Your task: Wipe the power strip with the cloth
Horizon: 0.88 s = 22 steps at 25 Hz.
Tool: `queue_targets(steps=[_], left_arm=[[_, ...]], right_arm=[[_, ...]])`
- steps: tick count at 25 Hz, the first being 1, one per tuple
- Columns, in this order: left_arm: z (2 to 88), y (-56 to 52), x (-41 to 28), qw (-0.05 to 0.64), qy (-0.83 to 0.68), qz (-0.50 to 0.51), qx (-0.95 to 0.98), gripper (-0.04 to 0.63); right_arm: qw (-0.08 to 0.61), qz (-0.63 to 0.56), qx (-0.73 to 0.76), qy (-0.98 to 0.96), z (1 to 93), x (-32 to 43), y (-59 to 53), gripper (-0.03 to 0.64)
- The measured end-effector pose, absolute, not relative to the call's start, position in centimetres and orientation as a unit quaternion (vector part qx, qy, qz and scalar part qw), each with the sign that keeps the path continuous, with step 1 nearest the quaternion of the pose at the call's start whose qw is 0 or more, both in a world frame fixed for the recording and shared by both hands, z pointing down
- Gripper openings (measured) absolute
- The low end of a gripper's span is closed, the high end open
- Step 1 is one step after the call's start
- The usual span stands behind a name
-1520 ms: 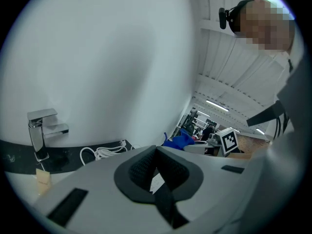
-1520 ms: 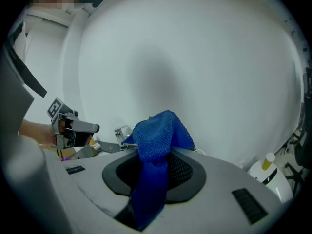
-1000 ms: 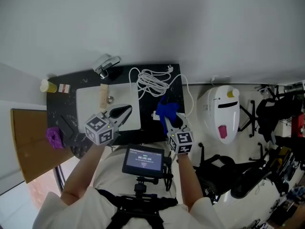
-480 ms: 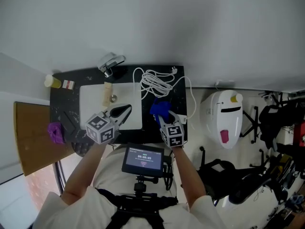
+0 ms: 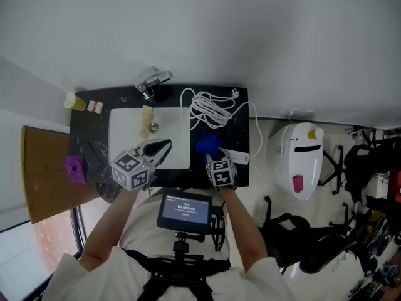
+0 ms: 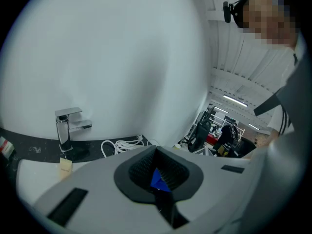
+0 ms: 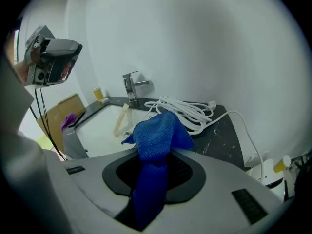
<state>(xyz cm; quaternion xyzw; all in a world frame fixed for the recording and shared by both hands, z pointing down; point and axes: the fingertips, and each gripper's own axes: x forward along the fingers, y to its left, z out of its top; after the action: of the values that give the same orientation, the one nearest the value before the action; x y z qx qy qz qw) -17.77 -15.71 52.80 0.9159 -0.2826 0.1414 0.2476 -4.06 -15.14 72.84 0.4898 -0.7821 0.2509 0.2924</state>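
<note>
White sink basin (image 5: 125, 133) is my landmark, set in a black speckled counter (image 5: 88, 137). A chrome faucet (image 5: 152, 82) stands at the basin's far edge. A beige stick-like item (image 5: 146, 120) lies inside the basin at the faucet end, with a round metal drain (image 5: 154, 127) just beside it. A yellow cup (image 5: 74, 101) is far-left of the basin, and a small white-and-red box (image 5: 95, 106) sits between the two. A purple crumpled thing (image 5: 76, 168) is near-left of the basin. A brown board (image 5: 44, 174) lies further left. A white rounded appliance (image 5: 304, 158) with a yellow knob is well right of the basin. On the basin's near side is my chest screen (image 5: 184, 209).

2 grippers (image 5: 158, 148) (image 5: 211, 155) | 1 cloth (image 5: 207, 144) | 1 pwr strip (image 5: 237, 158) | 1 faucet (image 5: 153, 81)
</note>
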Motion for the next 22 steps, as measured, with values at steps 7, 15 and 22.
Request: queue_targets(steps=[7, 15, 22], left_arm=[[52.9, -15.4, -17.5, 0.245, -0.286, 0.146, 0.915, 0.006], [52.9, -15.5, -16.0, 0.242, -0.277, 0.151, 0.918, 0.006], [53.2, -16.1, -14.4, 0.249, -0.27, 0.146, 0.919, 0.006]], right_arm=[[0.299, 0.26, 0.481, -0.782, 74.0, -4.0, -14.9, 0.101], [0.298, 0.268, 0.492, -0.773, 74.8, -1.9, -14.9, 0.101], [0.299, 0.27, 0.499, -0.768, 75.1, 0.1, -14.9, 0.101]])
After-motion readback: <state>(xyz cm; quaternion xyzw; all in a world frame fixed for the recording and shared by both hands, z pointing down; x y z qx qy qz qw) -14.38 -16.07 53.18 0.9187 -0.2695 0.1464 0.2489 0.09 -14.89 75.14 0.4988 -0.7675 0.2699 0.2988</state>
